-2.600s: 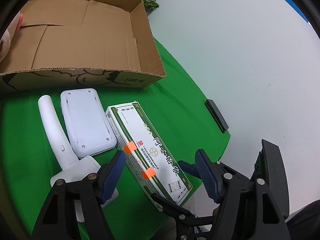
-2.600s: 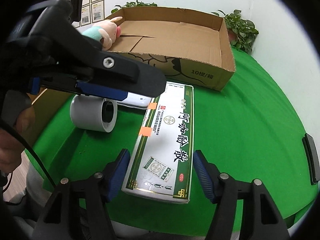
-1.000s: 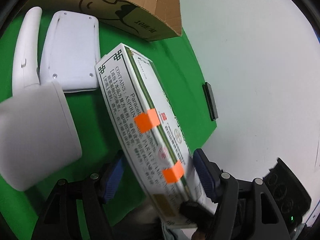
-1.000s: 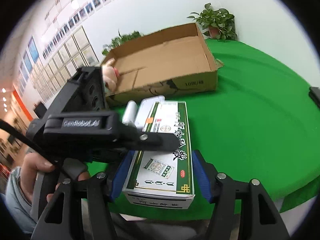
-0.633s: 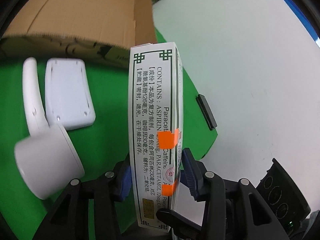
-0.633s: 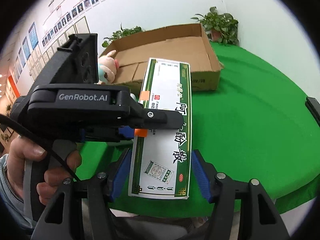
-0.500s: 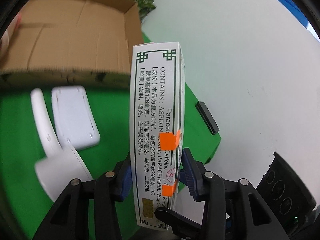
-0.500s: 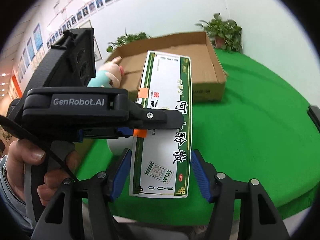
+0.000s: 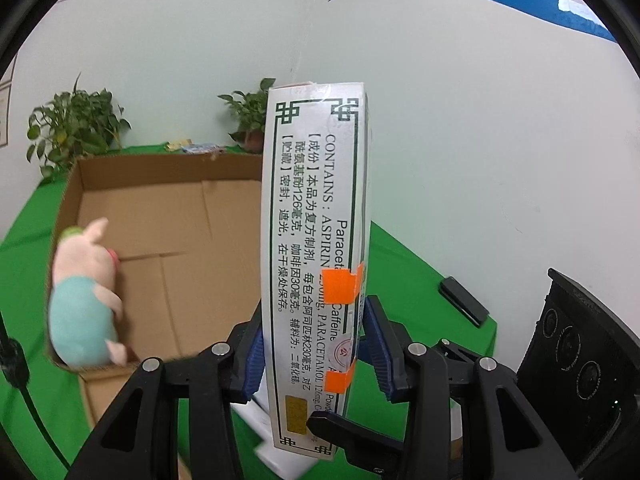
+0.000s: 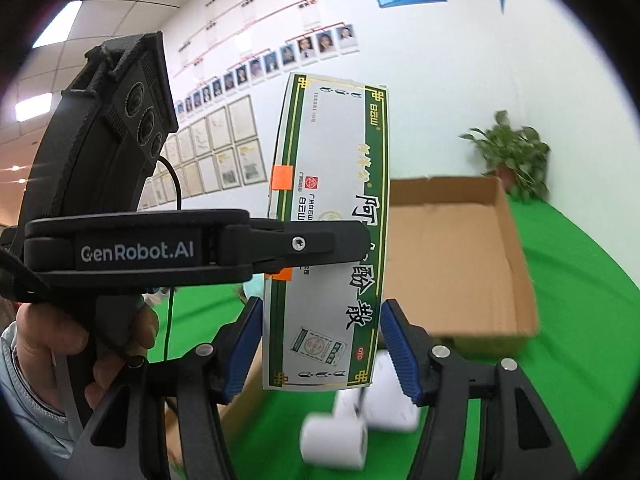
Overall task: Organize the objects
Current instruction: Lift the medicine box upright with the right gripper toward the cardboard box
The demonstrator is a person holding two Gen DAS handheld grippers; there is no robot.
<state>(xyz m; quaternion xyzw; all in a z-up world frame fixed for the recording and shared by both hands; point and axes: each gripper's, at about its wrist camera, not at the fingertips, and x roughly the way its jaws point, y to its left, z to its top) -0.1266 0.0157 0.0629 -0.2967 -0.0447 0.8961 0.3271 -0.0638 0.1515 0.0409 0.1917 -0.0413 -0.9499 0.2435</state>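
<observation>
A long white-and-green medicine box [image 9: 316, 216] with orange tape tabs is held up in the air. My left gripper [image 9: 312, 348] is shut on its narrow sides. My right gripper [image 10: 322, 344] is shut on its wide faces near the lower end, where the box [image 10: 332, 216] shows its printed front. The open cardboard box [image 9: 168, 216] lies beyond and below on the green table, with a pink and teal plush pig [image 9: 84, 300] inside at its left. The cardboard box also shows in the right wrist view [image 10: 452, 256].
White devices [image 10: 360, 424] lie on the green cloth [image 10: 568, 320] below the held box. A black flat object [image 9: 464, 300] lies at the table's right edge. Potted plants [image 9: 72, 128] stand behind the cardboard box against the wall.
Both grippers closed on the medicine box and lifted it off the table. It now stands higher, tilted upright, with the cardboard box's inside showing beyond it.
</observation>
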